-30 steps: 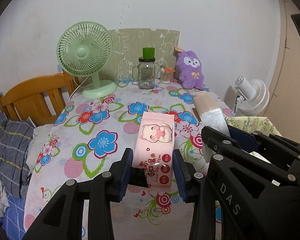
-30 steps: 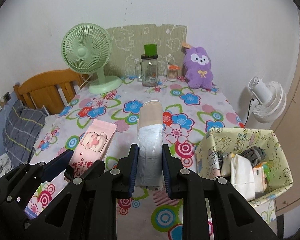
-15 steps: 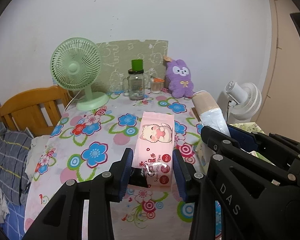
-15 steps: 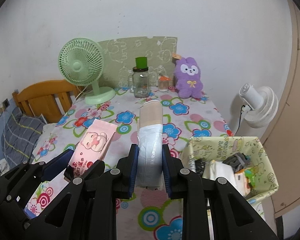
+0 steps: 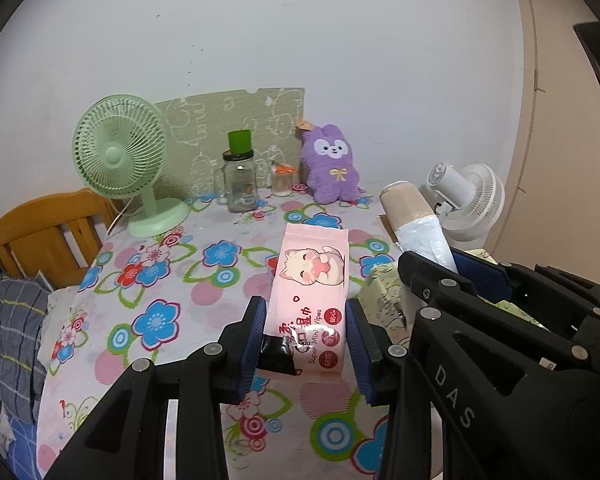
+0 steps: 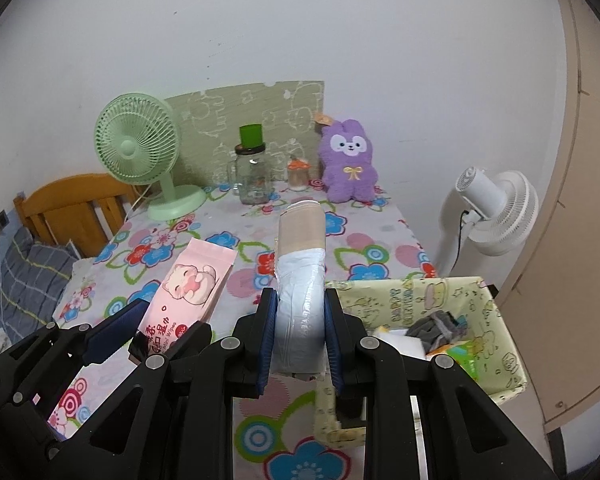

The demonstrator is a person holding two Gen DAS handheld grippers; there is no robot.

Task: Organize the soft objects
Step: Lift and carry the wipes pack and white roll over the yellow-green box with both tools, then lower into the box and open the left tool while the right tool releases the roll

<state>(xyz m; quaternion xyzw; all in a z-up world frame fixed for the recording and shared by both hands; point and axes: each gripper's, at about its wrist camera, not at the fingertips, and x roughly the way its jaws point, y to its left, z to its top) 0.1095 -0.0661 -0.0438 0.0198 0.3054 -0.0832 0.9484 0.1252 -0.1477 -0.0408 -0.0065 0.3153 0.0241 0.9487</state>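
My left gripper (image 5: 306, 336) is shut on a pink pack of wet wipes (image 5: 314, 280) with a cartoon cat, held above the floral tablecloth (image 5: 160, 280). My right gripper (image 6: 300, 332) is shut on a white wrapped soft roll with a beige end (image 6: 302, 264), also lifted off the table. In the right wrist view the wipes pack (image 6: 192, 284) shows at the left, and the roll (image 5: 414, 220) shows at the right of the left wrist view. A pale yellow-green fabric basket (image 6: 496, 320) with several soft items sits just right of the roll, at the table's right edge.
At the back of the table stand a green desk fan (image 6: 140, 152), a glass jar with a green lid (image 6: 254, 176), a small jar (image 6: 298, 172) and a purple plush bunny (image 6: 350, 164). A white floor fan (image 6: 496, 208) stands to the right. A wooden headboard (image 6: 76, 208) and bedding lie left.
Both grippers have drawn back and risen a little with their loads; the table looks farther off. The basket has come closer under the right gripper.
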